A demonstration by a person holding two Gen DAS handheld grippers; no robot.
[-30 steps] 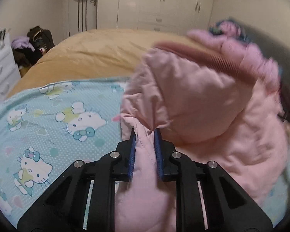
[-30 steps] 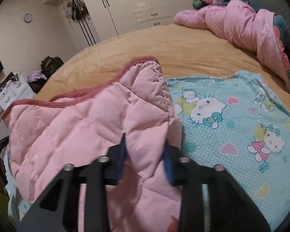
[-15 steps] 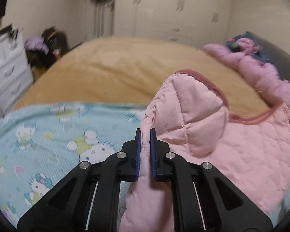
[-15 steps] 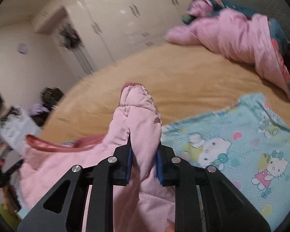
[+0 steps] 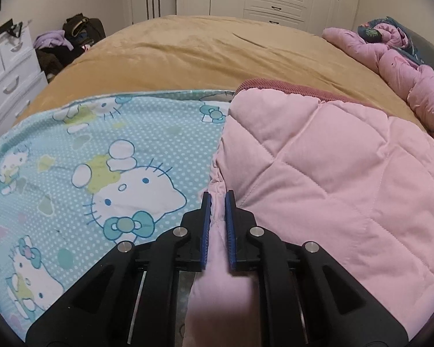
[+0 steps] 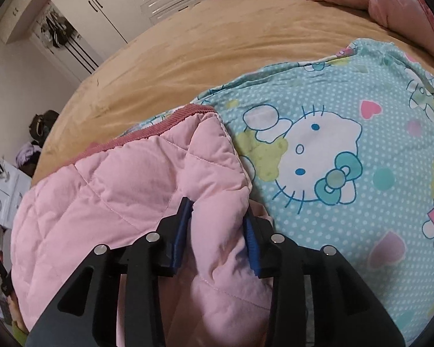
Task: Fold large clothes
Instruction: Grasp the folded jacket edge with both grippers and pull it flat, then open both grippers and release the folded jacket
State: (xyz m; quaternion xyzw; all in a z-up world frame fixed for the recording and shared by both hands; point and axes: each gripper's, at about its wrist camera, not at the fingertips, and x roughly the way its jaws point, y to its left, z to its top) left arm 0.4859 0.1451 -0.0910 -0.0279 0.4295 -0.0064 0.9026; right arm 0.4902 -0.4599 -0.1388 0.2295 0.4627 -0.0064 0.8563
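**The fold may slip as one side lets go**

The main risk is uneven release. The right hand-held gripper is opening its jaws, with a thick bunch of the pink quilted jacket between the blue pads, while the left hand-held gripper is clamped together on a thin edge of the same garment. If the left side pulls while the right side is free, the folded layer could slide or twist, and the edges would no more match. The padding is puffy, so I judge it may also spring open when it is let go. The smooth patterned sheet below could let it slide.

The jacket is pale pink, stitched in diamond shapes, with a darker pink ribbed band along its far edge. It lies on the light blue cat-print sheet, which is spread on the bed with a tan cover. It looks doubled over and quite flat. Another pink garment lies well apart, at the far side of the bed.
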